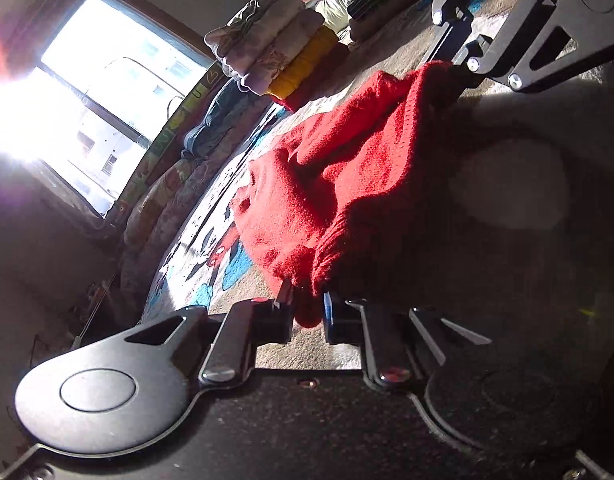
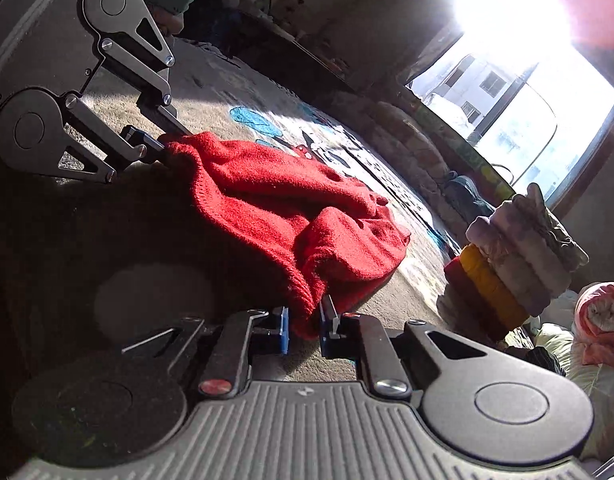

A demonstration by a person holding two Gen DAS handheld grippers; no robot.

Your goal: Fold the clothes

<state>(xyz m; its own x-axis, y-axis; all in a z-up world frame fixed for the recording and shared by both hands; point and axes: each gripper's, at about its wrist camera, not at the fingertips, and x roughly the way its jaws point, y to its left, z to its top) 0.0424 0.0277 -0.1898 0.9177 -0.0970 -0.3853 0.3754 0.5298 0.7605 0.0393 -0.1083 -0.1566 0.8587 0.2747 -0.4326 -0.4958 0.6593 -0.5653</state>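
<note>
Knitwear was in hand: a red sweater (image 1: 339, 184) lay rumpled on a patterned carpet (image 2: 235, 80), lifted along one ribbed edge by both tools. The left gripper (image 1: 309, 312) was clamped on a fold of that edge at the near side of its own view, and the right gripper (image 2: 303, 322) was likewise clenched on the ribbing, so the two held the garment at points well apart with the cloth sagging between them. A stack of folded clothes (image 2: 515, 260) stood near on the carpet, beside a window (image 1: 119, 92). By my reading the step was the opening one, spreading the sweater before any fold. The next move would call for drawing both holds apart and laying the knit flat, since the body was bunched.
</note>
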